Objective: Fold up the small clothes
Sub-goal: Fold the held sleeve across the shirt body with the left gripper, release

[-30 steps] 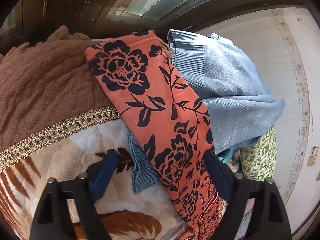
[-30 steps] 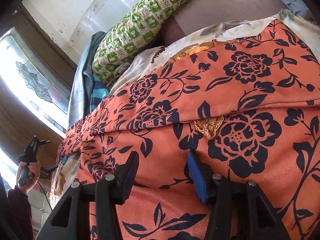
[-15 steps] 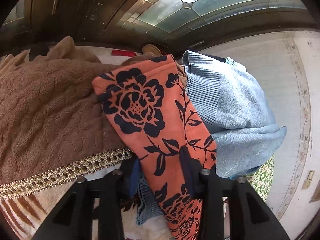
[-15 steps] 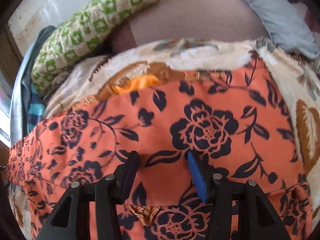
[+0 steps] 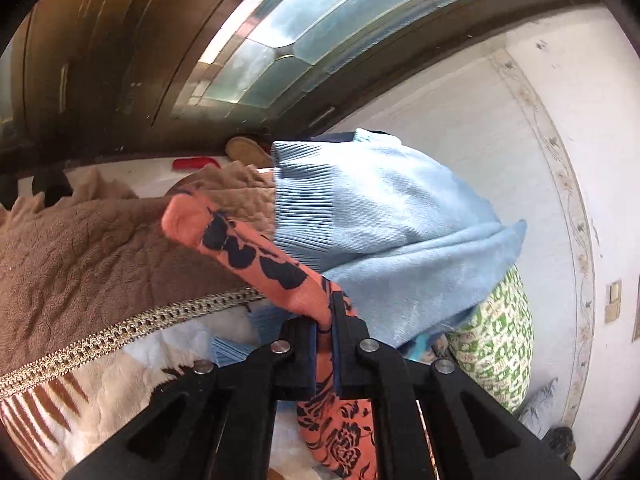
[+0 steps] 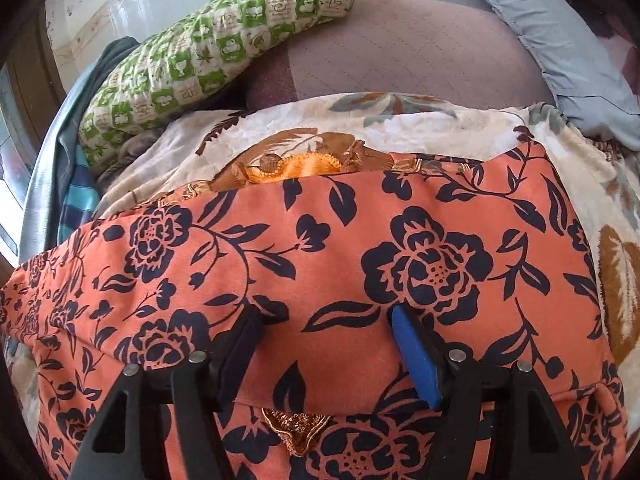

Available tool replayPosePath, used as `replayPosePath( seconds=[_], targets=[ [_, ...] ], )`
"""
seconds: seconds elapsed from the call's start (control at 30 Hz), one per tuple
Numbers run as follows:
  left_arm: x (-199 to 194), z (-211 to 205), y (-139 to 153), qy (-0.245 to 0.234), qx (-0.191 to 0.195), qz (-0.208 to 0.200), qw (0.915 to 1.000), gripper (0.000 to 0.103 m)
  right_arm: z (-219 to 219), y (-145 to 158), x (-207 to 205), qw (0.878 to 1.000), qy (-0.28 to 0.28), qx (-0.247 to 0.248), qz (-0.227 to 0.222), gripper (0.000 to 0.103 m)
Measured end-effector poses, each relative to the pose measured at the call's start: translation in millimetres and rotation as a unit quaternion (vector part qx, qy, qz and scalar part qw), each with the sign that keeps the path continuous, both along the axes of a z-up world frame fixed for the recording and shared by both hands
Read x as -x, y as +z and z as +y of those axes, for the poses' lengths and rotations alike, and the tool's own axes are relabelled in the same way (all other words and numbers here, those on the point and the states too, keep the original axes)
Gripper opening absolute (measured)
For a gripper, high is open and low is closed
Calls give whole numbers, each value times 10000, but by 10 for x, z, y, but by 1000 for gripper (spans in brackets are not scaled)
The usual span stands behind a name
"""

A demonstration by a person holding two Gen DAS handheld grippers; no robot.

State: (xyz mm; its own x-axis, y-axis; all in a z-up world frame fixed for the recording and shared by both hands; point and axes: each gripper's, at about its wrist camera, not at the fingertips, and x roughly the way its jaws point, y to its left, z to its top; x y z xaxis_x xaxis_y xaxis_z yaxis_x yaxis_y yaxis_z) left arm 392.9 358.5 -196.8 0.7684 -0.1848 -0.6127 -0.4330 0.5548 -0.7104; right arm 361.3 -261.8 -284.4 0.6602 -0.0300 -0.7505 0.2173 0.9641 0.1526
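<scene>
An orange garment with dark navy flowers (image 6: 320, 264) lies spread over a floral blanket. In the left wrist view my left gripper (image 5: 330, 320) is shut on a narrow end of that orange garment (image 5: 248, 244), which is bunched and lifted off the brown blanket. In the right wrist view my right gripper (image 6: 324, 336) is open, its fingers resting on the folded garment, straddling a stretch of the cloth. A gold lace trim (image 6: 298, 428) shows below the fold between the fingers.
A light blue knitted sweater (image 5: 392, 232) lies beside the garment's end. A brown quilted blanket (image 5: 80, 264) with gold braid is on the left. A green-and-white checked pillow (image 6: 208, 52) and grey pillow (image 6: 552, 36) lie at the back. A cream floral blanket (image 6: 400, 128) covers the bed.
My left gripper closed from open onto the garment's end and lifted it, bunching it. My right gripper stayed open and shifted over the folded garment.
</scene>
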Motion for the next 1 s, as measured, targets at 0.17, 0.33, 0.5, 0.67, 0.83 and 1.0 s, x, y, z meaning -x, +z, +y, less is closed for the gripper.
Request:
replayPosePath(
  seconds=[0.17, 0.33, 0.5, 0.67, 0.83, 1.0],
  targets=[
    [43, -658, 648, -686, -636, -431, 9947, 5, -216, 457, 373, 9982, 158, -157, -550, 71],
    [68, -1680, 1139, -1482, -1123, -839, 9790, 5, -743, 820, 863, 9953, -170, -240, -923, 71],
    [92, -2956, 1321, -2383, -1370, -1051, 9557, 5, -1352, 929, 1260, 9865, -757, -457, -1382, 71],
    [203, -4385, 1182, -3310, -1633, -1074, 9232, 5, -1903, 888, 1306, 9782, -1214, -1027, -1332, 71],
    [298, -5719, 506, -4189, -1713, -713, 8889, 5, -2369, 939, 1425, 9608, -1631, -1634, -1532, 71],
    [302, -6315, -110, -5026, -1693, -25, 8478, 18, -2603, 804, 1427, 9491, -1705, -2302, -1310, 73]
  ],
)
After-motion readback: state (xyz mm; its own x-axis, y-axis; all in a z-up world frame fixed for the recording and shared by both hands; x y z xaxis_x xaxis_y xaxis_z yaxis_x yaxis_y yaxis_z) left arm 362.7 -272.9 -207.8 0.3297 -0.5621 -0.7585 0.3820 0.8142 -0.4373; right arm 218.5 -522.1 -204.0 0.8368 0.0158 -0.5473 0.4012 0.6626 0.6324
